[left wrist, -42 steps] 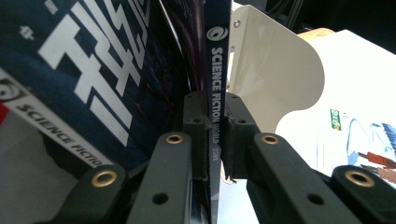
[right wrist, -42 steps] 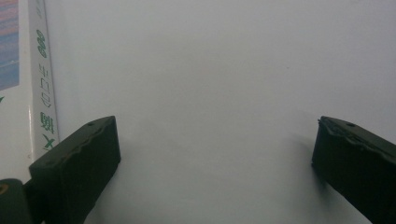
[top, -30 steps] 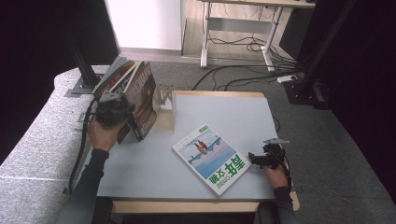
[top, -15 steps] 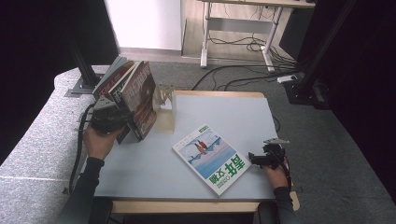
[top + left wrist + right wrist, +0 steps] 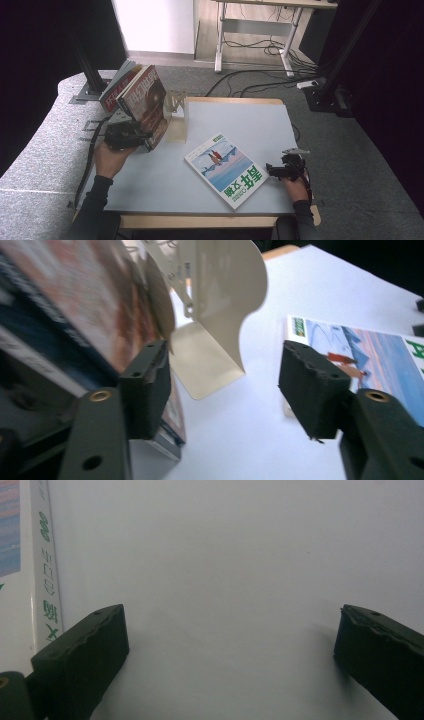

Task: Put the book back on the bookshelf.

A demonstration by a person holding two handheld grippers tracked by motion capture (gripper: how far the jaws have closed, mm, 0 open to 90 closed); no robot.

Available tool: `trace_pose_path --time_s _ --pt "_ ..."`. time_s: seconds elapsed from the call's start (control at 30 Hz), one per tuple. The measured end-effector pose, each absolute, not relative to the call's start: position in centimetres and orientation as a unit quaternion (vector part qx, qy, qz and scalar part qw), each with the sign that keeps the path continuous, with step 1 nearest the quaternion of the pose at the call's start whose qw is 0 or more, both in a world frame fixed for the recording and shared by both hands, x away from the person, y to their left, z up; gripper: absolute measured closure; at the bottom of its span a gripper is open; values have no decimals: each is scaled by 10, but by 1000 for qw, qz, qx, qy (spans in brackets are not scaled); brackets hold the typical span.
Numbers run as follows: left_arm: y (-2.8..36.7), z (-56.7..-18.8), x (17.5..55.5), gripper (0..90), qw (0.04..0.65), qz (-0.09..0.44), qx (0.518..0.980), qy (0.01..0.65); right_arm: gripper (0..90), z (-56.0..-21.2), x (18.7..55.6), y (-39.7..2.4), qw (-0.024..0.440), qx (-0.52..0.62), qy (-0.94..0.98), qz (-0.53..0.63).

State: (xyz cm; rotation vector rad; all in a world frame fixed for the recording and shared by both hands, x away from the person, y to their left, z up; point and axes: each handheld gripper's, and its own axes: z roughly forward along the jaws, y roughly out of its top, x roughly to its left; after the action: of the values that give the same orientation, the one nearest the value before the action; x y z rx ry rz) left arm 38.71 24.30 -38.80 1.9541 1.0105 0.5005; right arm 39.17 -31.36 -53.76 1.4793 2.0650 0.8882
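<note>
The jaws of the left gripper [image 5: 134, 139] have just been opening and stand apart with nothing clamped; 1 jaw sits against the lower cover edge of the red book [image 5: 146, 102], which leans on the cream bookend [image 5: 220, 305] at the desk's [image 5: 150, 200] left rear. The jaws of the right gripper [image 5: 276, 170] are wide apart over bare desk. The magazine [image 5: 226, 168] lies flat at desk centre, its long axis diagonal, its spine just beside the right gripper, which is the nearer of the 2.
</note>
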Motion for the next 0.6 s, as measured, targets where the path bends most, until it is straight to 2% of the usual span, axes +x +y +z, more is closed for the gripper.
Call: trace_pose_path --time_s 0.43,0.6 --pt "217 -413 384 144 432 161 808 366 6 -538 392 -314 223 536 747 322" --pt "205 -422 383 136 442 121 814 356 6 -538 392 -313 224 536 747 322"
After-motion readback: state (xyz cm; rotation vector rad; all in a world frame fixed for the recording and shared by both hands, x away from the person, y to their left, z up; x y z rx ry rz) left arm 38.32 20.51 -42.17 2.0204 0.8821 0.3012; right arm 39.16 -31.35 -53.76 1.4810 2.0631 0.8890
